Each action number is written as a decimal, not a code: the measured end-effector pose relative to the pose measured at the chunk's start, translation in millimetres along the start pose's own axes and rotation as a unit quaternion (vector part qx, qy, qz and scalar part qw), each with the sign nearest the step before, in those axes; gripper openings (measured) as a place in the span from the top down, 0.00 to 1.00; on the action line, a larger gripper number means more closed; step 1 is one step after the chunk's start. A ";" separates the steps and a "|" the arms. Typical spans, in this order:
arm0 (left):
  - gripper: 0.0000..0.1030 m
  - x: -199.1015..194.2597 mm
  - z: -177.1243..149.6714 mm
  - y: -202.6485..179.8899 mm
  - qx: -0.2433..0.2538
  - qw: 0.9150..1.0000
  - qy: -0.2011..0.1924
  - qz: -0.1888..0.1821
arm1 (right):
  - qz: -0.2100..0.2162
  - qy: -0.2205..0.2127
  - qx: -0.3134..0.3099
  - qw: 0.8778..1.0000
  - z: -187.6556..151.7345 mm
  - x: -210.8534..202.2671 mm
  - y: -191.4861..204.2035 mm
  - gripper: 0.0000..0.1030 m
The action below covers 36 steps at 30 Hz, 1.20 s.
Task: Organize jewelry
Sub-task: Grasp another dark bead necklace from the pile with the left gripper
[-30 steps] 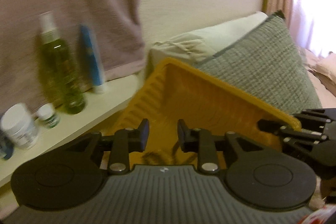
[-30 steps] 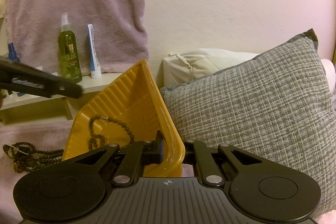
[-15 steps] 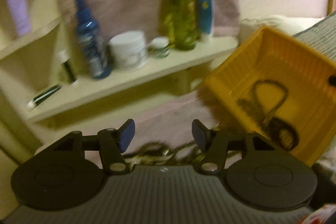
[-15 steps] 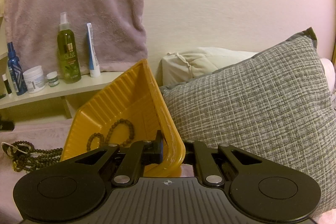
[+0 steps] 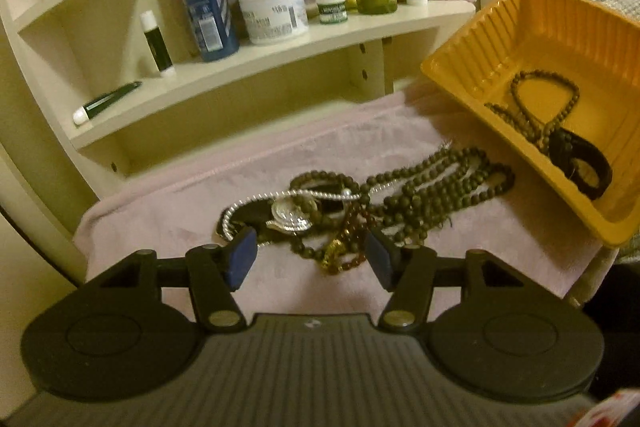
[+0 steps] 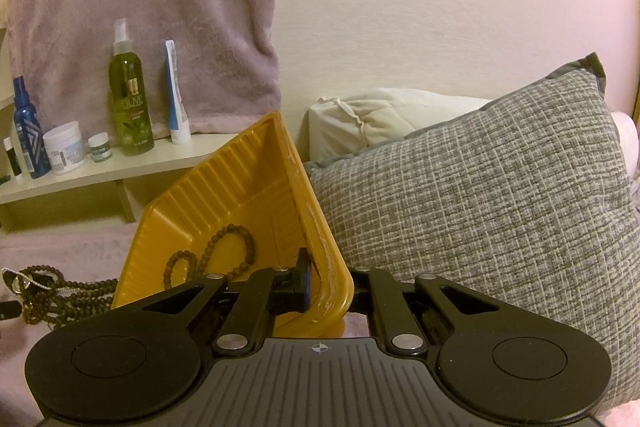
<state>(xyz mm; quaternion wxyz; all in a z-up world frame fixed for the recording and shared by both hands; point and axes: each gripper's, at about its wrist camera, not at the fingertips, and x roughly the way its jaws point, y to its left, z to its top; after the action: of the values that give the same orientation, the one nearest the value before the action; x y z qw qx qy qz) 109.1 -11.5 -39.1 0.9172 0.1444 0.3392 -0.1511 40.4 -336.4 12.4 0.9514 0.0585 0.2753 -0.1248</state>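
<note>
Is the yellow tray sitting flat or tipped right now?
Tipped. The right gripper clamps the yellow tray by its rim, holding it slanted, bead bracelets inside.

The right gripper (image 6: 326, 287) is clamped on the near rim of a ribbed yellow plastic tray (image 6: 240, 203), holding it tilted. Dark brown bead strands (image 6: 228, 251) lie inside the tray. Left of the tray, a tangle of dark beaded necklaces (image 6: 60, 295) rests on pink cloth (image 6: 60, 243). Right of the tray leans a grey woven cushion (image 6: 480, 207). Behind the tray, a cream shelf (image 6: 120, 167) carries a green spray bottle (image 6: 130, 99).
</note>
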 end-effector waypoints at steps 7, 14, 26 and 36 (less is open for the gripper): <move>0.57 8.8 -8.6 -7.0 0.015 1.000 0.006 -0.007 | -0.001 -0.001 -0.002 1.000 -0.1 0.4 0.6 0.92; 0.77 18.0 -8.4 -7.7 0.024 1.000 0.012 -0.014 | -0.002 -0.002 -0.003 1.000 0.2 0.2 0.5 0.92; 0.94 21.8 -0.4 -10.0 0.051 0.998 0.019 -0.016 | -0.003 -0.002 -0.005 1.000 -0.2 0.9 0.1 0.92; 0.94 -10.9 27.4 -8.0 0.057 0.998 -0.022 -0.023 | -0.002 -0.003 -0.007 1.000 0.5 1.5 -0.2 0.92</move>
<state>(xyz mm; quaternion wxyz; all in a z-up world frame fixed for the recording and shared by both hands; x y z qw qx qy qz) 114.0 -27.0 -13.1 0.9110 0.1852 0.3132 -0.1943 41.8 -337.1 12.0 0.9525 0.0513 0.2730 -0.1247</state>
